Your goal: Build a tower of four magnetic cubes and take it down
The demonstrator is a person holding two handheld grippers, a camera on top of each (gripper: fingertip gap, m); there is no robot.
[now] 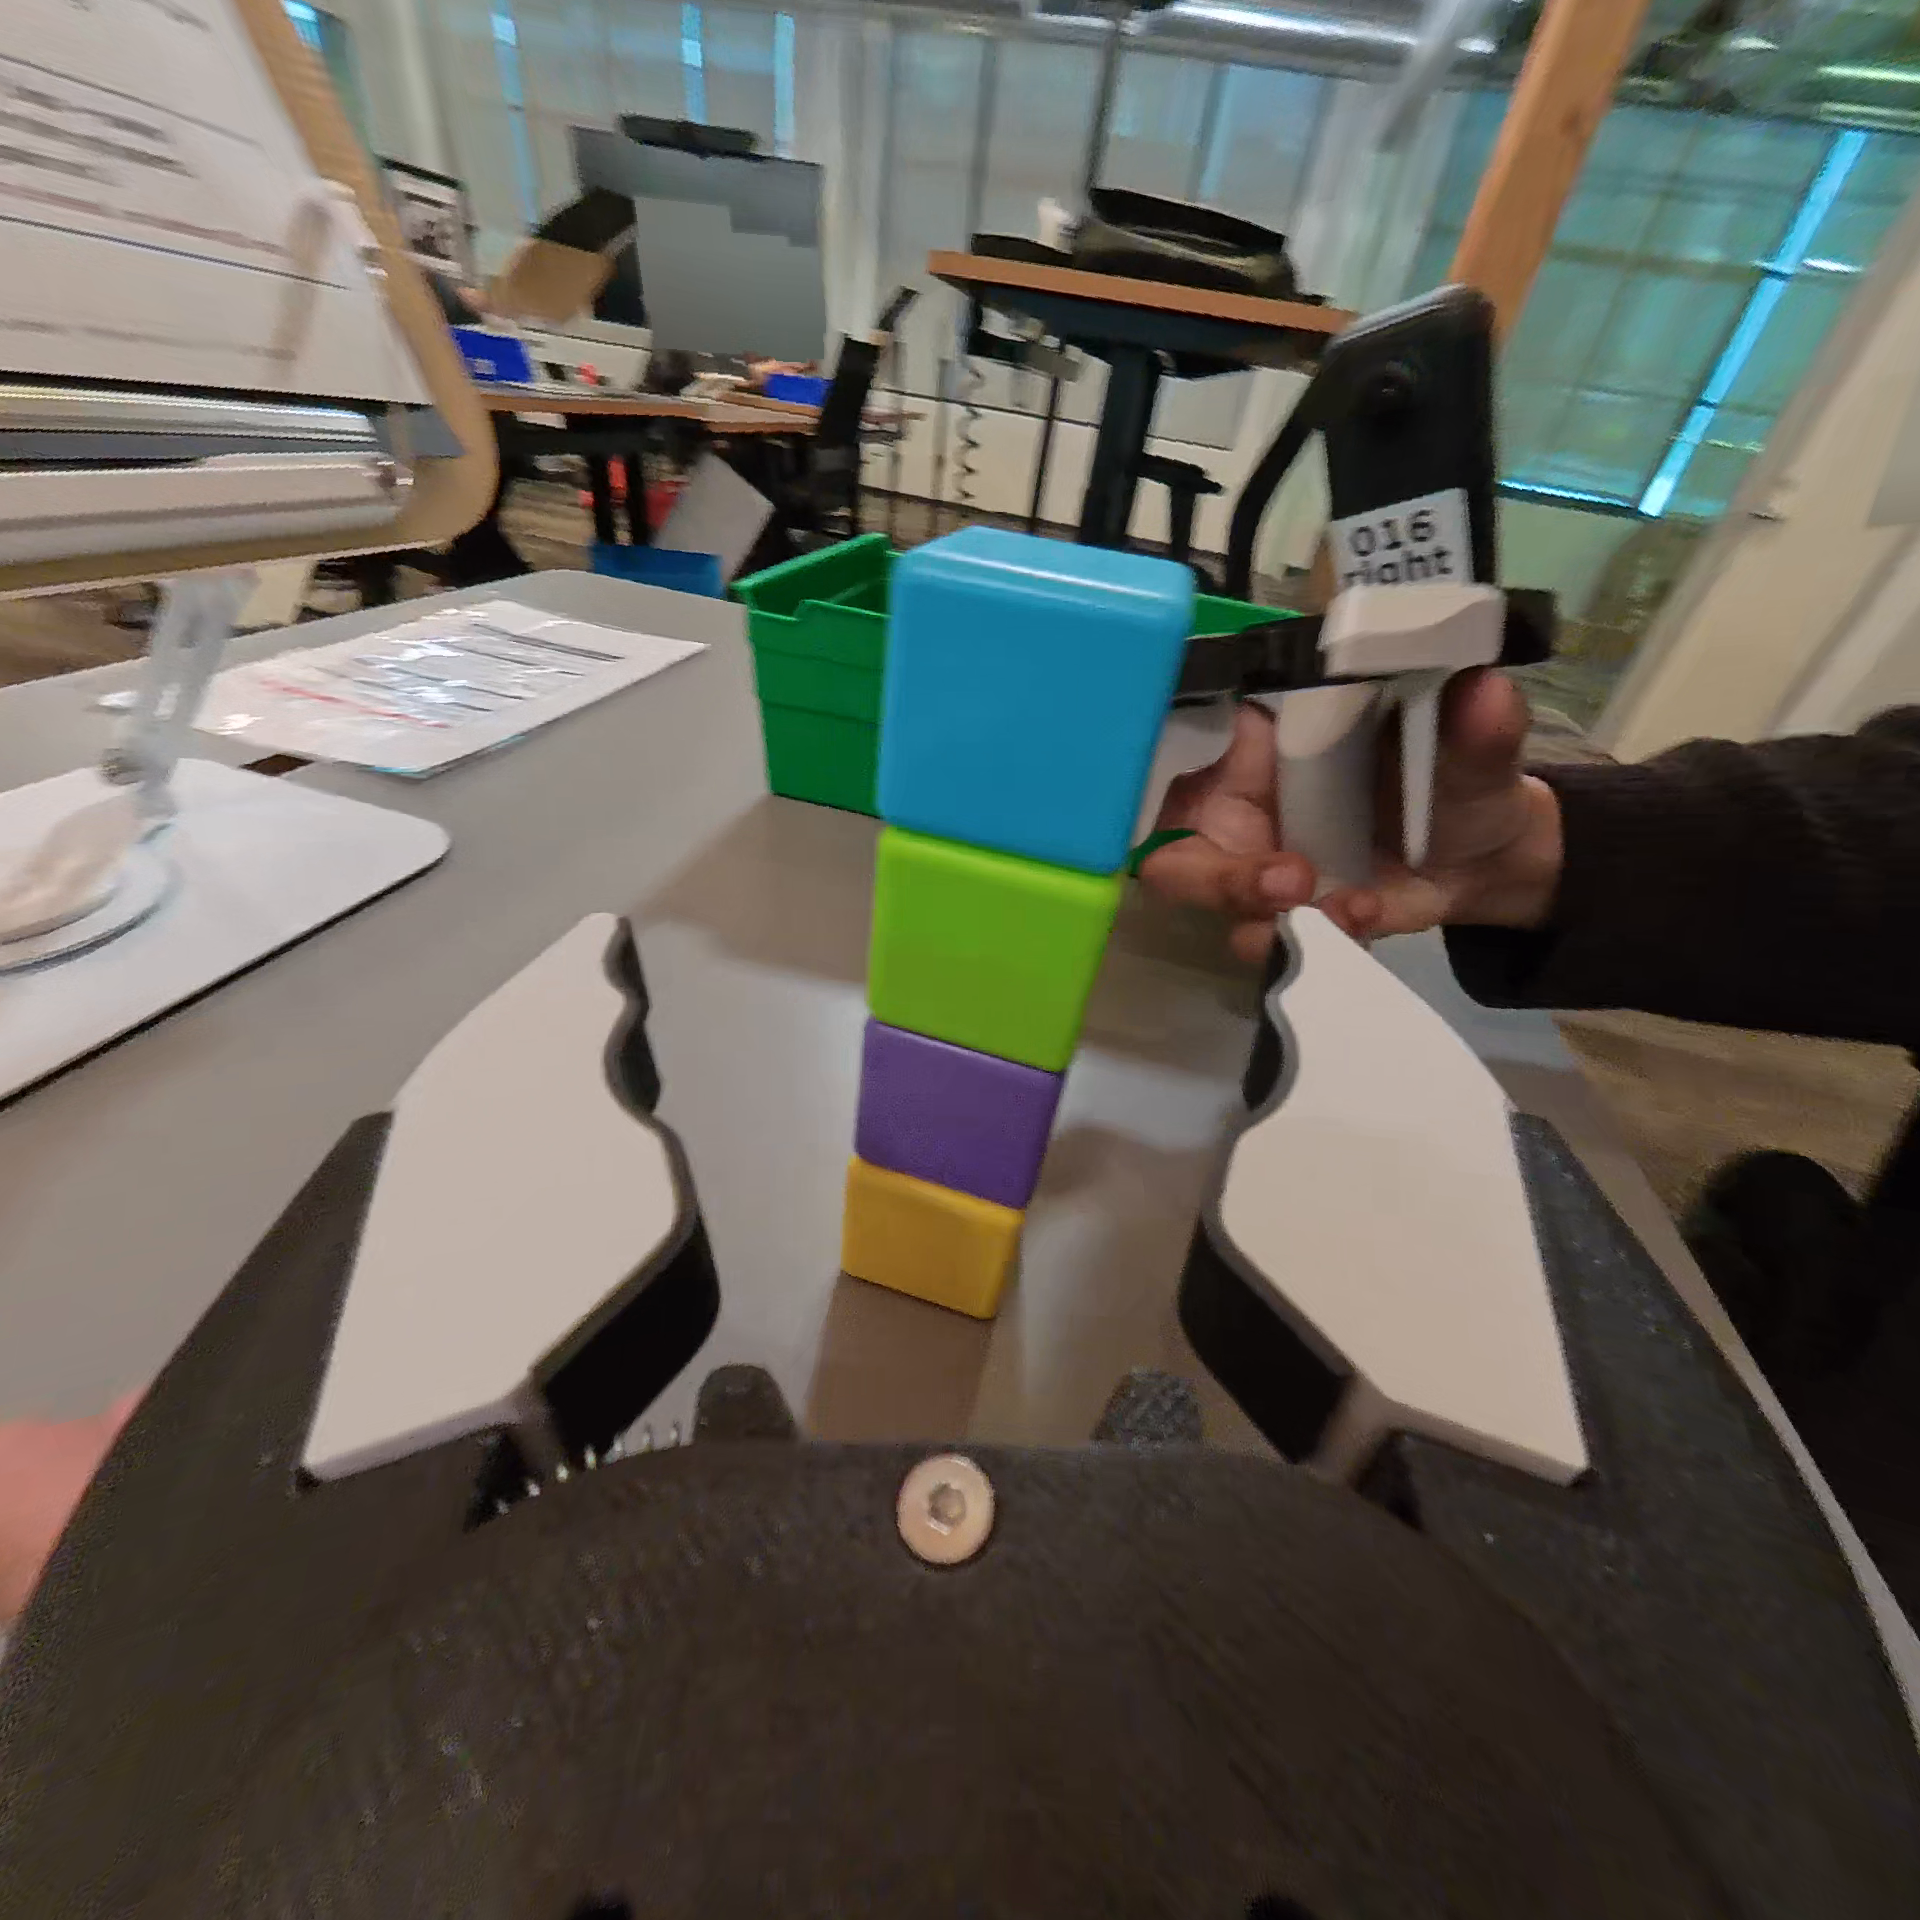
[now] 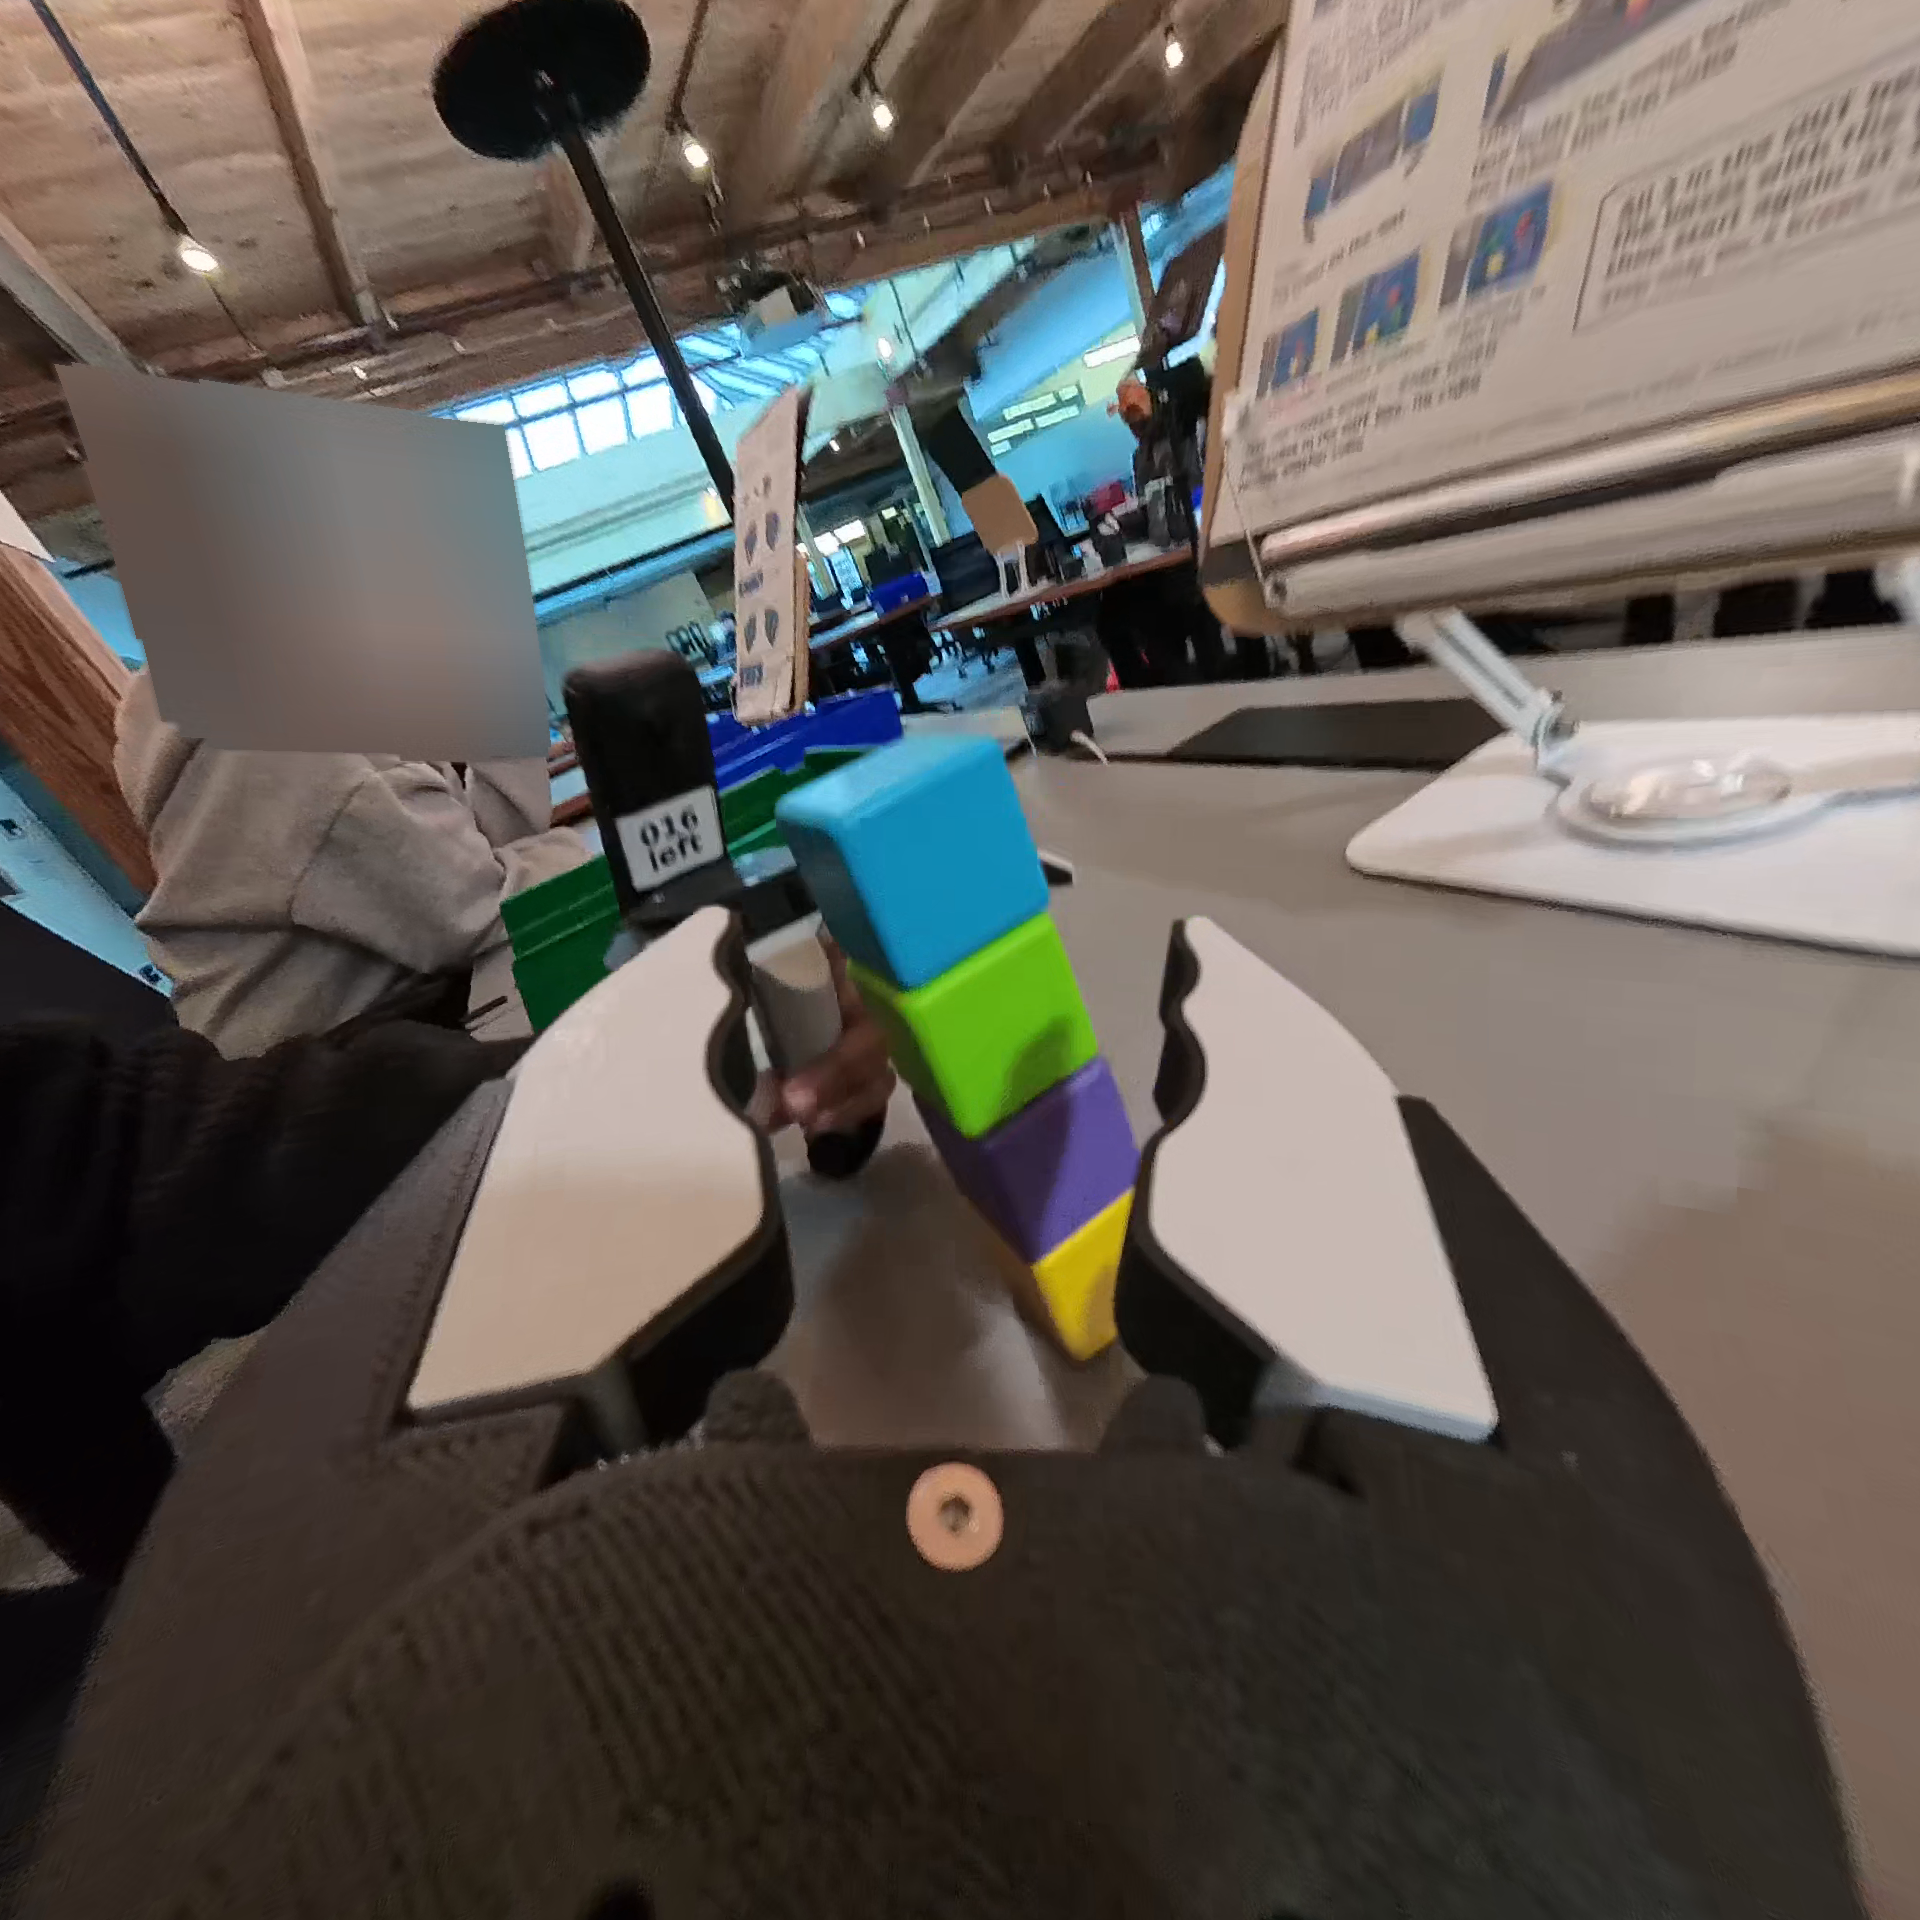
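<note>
A tower of coloured blocks stands on the grey table (image 1: 312, 1091): a yellow block (image 1: 930, 1236) at the bottom, then purple (image 1: 951, 1112), then green (image 1: 987, 951), with a blue block (image 1: 1029, 696) on top. My left gripper (image 1: 951, 987) is open and empty, its fingers on either side of the tower without touching it. My right gripper (image 2: 951, 997) is open and empty too, close to the same tower (image 2: 977, 1029), which sits nearer its right finger (image 2: 1278, 1143). The right gripper's body (image 1: 1403, 540), held by a hand, shows beyond the tower in the left wrist view.
A green bin (image 1: 821, 675) stands behind the tower. A white stand base (image 1: 208, 904) holds a tilted instruction board (image 2: 1579, 239) at one side. A plastic-covered sheet (image 1: 447, 675) lies on the table. A person in a grey top (image 2: 312, 862) sits beyond the left gripper's body (image 2: 655, 769). About 9 centimetres separates my left fingertips from the yellow block (image 1: 930, 1236).
</note>
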